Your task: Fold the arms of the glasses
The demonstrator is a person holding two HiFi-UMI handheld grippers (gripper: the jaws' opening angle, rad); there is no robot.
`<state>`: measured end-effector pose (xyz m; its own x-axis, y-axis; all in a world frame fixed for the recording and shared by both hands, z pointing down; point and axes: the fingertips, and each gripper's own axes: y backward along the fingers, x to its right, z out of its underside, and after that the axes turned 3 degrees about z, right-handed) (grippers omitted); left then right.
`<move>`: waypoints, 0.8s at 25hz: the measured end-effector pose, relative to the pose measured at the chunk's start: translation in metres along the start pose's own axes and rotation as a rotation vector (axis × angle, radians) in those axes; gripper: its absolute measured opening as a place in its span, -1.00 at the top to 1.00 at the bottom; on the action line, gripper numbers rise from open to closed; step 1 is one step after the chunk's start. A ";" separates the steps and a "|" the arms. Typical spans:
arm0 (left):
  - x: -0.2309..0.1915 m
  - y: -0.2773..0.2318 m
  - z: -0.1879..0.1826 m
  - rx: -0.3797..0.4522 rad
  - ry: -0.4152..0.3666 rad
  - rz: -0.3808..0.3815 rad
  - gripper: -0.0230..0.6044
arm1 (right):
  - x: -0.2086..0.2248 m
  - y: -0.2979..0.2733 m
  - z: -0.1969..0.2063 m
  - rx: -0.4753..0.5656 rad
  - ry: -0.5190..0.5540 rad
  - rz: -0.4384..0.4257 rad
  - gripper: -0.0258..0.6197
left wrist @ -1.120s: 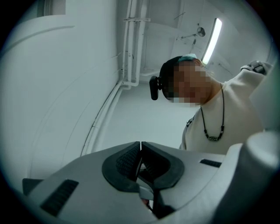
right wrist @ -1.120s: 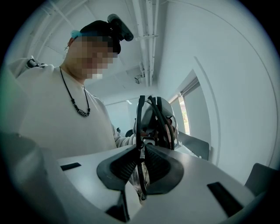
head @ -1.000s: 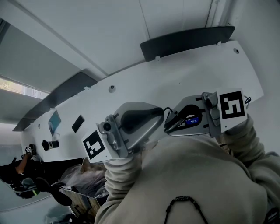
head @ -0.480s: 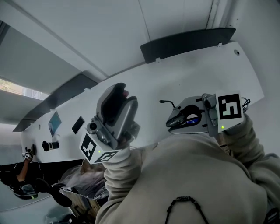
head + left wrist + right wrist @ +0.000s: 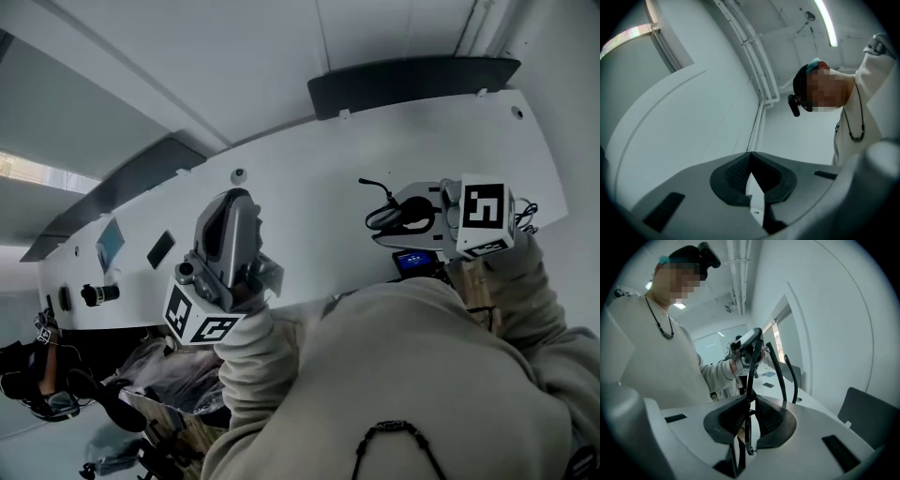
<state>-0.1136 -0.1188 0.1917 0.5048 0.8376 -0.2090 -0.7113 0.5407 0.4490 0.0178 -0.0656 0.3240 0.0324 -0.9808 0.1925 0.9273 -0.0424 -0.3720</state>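
Note:
My right gripper [image 5: 382, 223] is at the right of the head view, over the white table [image 5: 375, 141], and is shut on black glasses [image 5: 386, 214]. In the right gripper view the glasses' front frame [image 5: 749, 380] stands pinched between the ribbed pads [image 5: 766, 416] of that gripper [image 5: 751, 404]. Two arms [image 5: 778, 373] curve up and away beyond the jaws. My left gripper [image 5: 234, 202] is well to the left of the glasses, apart from them, pointing up the picture. In its own view the left gripper [image 5: 750, 165] is shut with nothing in it.
Dark chairs [image 5: 412, 82] stand along the table's far edge. A teal card [image 5: 110, 246], a black slab [image 5: 160, 249] and a small black device [image 5: 98, 293] lie at the table's left end. Bags [image 5: 159, 375] sit below the near edge. My cream sleeves fill the foreground.
The left gripper drew away from the glasses to the left and swung its jaws up the picture. The right gripper shifted slightly, still holding the glasses, one arm now sticking up.

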 end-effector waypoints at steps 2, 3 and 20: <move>0.003 0.002 0.006 -0.015 0.029 0.021 0.91 | 0.019 -0.007 0.022 -0.059 -0.026 0.018 0.72; 0.005 0.003 0.009 -0.029 0.031 0.023 0.91 | 0.027 -0.011 0.034 -0.089 -0.040 0.026 0.72; 0.000 0.087 -0.003 -0.112 -0.061 -0.290 0.91 | 0.128 -0.114 0.330 -0.819 0.004 0.112 0.72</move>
<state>-0.1766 -0.0717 0.2281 0.7203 0.6431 -0.2599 -0.5815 0.7642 0.2791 0.0388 -0.1232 0.6908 0.1059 -0.9880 0.1127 0.3534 -0.0685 -0.9330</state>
